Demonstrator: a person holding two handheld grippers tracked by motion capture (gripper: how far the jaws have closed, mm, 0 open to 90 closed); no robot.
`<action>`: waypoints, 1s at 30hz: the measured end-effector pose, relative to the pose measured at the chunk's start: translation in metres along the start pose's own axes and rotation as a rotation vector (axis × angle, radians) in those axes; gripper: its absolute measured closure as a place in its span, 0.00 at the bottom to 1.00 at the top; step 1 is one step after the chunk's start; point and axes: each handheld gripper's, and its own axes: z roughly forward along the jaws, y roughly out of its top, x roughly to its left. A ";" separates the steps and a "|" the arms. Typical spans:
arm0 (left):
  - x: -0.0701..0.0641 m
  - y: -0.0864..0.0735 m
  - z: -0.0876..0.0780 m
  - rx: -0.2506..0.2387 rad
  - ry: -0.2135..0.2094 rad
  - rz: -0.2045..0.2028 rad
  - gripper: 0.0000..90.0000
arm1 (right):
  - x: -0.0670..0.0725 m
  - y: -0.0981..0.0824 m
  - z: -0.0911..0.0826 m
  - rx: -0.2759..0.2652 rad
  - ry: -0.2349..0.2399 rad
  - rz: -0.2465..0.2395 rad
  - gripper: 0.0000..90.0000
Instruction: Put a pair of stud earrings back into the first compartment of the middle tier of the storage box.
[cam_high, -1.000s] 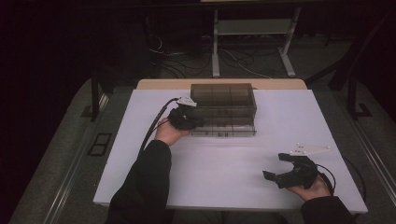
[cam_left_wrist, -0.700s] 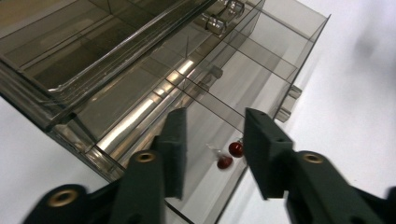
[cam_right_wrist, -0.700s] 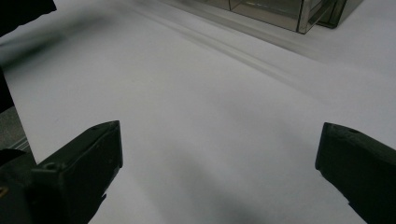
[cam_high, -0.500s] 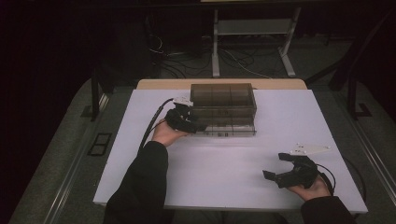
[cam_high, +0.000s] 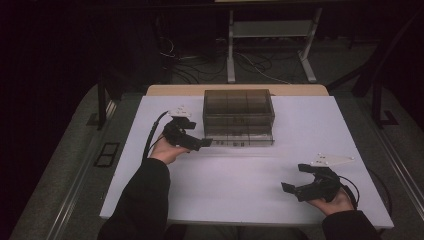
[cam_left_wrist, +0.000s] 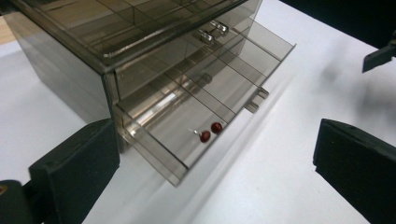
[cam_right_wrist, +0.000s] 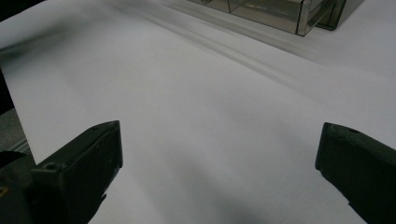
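Two red beads (cam_left_wrist: 210, 132) in one open drawer (cam_left_wrist: 196, 112)

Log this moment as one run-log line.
left gripper: open, at drawer box's left front corner | bottom drawer: pulled out, two red beads inside | right gripper: open, over bare table

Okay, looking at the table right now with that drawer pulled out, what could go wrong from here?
The bottom drawer of the clear organizer stands pulled out with two small red beads loose inside; a quick push or tug might roll them around or out. The left hand-held gripper sits open close to the drawer's corner and might bump it. The organizer looks light, so pulling the drawer may drag it across the table.
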 end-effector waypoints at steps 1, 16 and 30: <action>-0.001 -0.001 -0.002 -0.004 0.002 -0.001 0.00 | 0.000 0.000 0.000 0.001 0.000 0.000 0.00; -0.019 -0.038 -0.033 -0.085 0.067 -0.034 0.00 | 0.000 0.000 -0.001 0.001 0.002 0.004 0.00; -0.036 -0.069 -0.044 -0.159 0.094 -0.066 0.00 | 0.001 0.000 -0.001 0.000 0.001 -0.001 0.00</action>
